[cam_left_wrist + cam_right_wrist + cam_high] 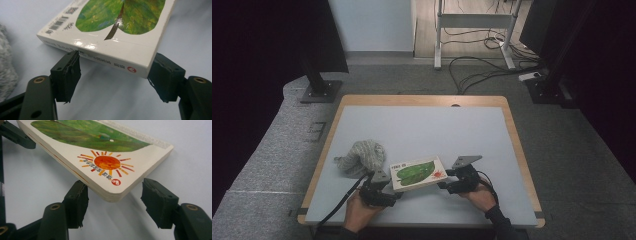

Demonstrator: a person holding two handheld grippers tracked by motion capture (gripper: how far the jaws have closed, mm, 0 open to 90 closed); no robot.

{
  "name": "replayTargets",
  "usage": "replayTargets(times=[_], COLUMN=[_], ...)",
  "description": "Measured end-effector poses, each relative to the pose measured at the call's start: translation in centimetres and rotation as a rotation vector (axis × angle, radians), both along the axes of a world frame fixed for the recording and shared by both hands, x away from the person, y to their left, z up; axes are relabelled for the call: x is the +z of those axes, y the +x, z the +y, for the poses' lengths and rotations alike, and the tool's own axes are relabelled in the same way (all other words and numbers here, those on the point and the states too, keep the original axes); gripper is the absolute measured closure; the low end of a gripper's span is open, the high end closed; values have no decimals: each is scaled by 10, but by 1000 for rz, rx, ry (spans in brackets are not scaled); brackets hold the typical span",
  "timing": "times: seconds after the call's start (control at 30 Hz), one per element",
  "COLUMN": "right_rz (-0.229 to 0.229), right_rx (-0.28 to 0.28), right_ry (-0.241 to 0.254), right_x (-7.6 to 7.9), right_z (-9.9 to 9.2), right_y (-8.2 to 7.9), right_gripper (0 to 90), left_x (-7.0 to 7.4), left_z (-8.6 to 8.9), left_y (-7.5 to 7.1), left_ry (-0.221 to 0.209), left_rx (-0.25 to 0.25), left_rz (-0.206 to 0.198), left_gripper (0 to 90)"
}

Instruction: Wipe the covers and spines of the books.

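A white board book (417, 172) with a green leaf and an orange sun on its cover hangs a little above the table between the two grippers. My left gripper (392, 192) is at the spine end. In the left gripper view the book (120, 30) sits with its spine edge on top of one pad (71, 65), and the other pad (162, 75) is beside its corner. My right gripper (446, 181) is at the sun corner. In the right gripper view the book (100, 162) has one edge touching a pad (78, 195), and a gap separates it from the other pad (157, 200).
A crumpled grey knitted cloth (362, 157) lies just left of the book, close to the left gripper. The pale blue tabletop (422, 125) with its wooden rim stretches bare behind the book. Cables and stand feet are on the floor beyond the table.
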State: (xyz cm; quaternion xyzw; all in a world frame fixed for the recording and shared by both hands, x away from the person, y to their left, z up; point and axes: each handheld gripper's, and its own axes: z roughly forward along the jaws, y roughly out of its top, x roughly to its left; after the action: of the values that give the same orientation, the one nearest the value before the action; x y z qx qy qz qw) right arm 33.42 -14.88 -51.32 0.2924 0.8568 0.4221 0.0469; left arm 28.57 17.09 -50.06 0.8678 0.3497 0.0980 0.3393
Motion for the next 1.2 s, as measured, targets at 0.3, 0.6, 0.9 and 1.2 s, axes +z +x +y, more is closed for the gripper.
replayTargets(times=[0.3, 0.6, 0.9, 1.2], right_rz=[7, -9, -53, -63], right_rx=[29, 36, 26, 15], right_ry=[0, -5, -48, -33], right_x=[-7, -14, -17, -18], right_z=[-1, 1, 3, 3], right_y=[-5, -6, -10, -3], right_gripper=[340, 320, 380, 416], left_x=[-11, -17, -17, -19], left_z=[1, 0, 4, 6], left_y=[-1, -3, -4, 6], left_ry=[2, 21, 10, -8], left_rx=[-1, -10, -26, -18], left_rz=[28, 11, 4, -10], left_gripper=[297, 298, 341, 348])
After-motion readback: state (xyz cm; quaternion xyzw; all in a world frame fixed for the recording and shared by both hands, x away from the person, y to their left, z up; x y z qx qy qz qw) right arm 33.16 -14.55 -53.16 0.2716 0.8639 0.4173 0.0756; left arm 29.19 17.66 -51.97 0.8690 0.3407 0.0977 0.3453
